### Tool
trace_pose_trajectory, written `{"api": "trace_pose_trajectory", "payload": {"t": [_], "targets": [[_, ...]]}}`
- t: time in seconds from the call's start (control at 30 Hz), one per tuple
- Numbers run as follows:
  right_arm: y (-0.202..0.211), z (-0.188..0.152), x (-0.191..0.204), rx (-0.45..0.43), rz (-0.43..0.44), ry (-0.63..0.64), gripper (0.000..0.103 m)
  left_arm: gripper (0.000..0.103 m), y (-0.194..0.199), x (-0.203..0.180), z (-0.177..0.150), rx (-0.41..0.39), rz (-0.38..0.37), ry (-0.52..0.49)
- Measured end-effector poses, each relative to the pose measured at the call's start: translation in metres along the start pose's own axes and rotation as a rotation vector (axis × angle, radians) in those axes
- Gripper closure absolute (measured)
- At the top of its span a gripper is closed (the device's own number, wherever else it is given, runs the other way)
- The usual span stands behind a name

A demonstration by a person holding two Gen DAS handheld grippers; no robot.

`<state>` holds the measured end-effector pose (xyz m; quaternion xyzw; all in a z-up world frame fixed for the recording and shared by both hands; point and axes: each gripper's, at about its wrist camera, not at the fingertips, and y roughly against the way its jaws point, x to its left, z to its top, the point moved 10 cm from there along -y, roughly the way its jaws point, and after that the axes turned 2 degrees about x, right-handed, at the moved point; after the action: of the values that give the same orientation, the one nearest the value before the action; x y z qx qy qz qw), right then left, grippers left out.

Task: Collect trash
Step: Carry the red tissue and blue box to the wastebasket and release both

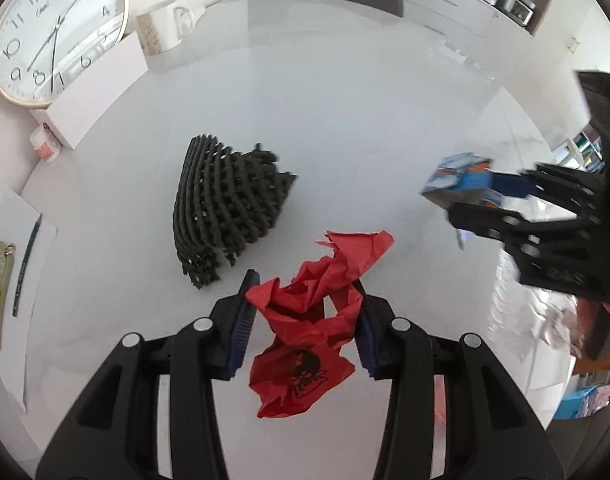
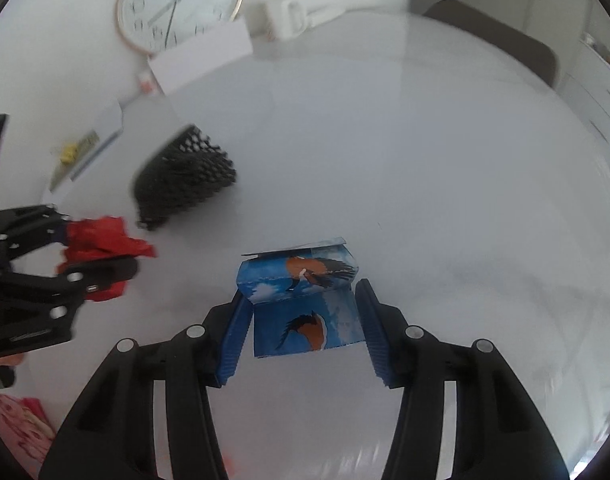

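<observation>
Our left gripper (image 1: 305,300) pinches a crumpled red paper (image 1: 309,320) between its blue pads, and our right gripper (image 2: 301,304) clamps a blue bird-printed carton (image 2: 301,300). Ahead of both, a black mesh basket (image 1: 225,208) lies tipped on the white table (image 1: 365,120).

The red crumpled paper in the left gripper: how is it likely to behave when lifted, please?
The red crumpled paper is probably light and floppy: its loose end droops below the left gripper. Being creased and thin-looking, it likely crushes rather than slips.
</observation>
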<state>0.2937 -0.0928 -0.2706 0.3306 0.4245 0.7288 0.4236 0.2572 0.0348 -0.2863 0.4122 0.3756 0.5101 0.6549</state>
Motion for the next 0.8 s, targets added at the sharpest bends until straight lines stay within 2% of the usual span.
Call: {"api": "trace_pose_trajectory", "payload": {"t": [0.1, 0.3, 0.53, 0.8], "targets": [[0.045, -0.034, 0.01, -0.032, -0.009, -0.052, 0.05, 0.06, 0.021, -0.012, -0.009, -0.013, -0.017, -0.033], [0.105, -0.106, 0.023, -0.061, -0.019, -0.171, 0.05, 0.06, 0.062, -0.056, -0.034, -0.035, -0.043, -0.149], [0.155, -0.179, 0.024, -0.099, -0.05, -0.287, 0.05, 0.06, 0.1, -0.125, -0.078, -0.047, -0.103, -0.286], [0.202, -0.243, 0.024, -0.128, -0.087, -0.331, 0.05, 0.059, 0.126, -0.193, -0.121, -0.054, -0.182, -0.395]]}}
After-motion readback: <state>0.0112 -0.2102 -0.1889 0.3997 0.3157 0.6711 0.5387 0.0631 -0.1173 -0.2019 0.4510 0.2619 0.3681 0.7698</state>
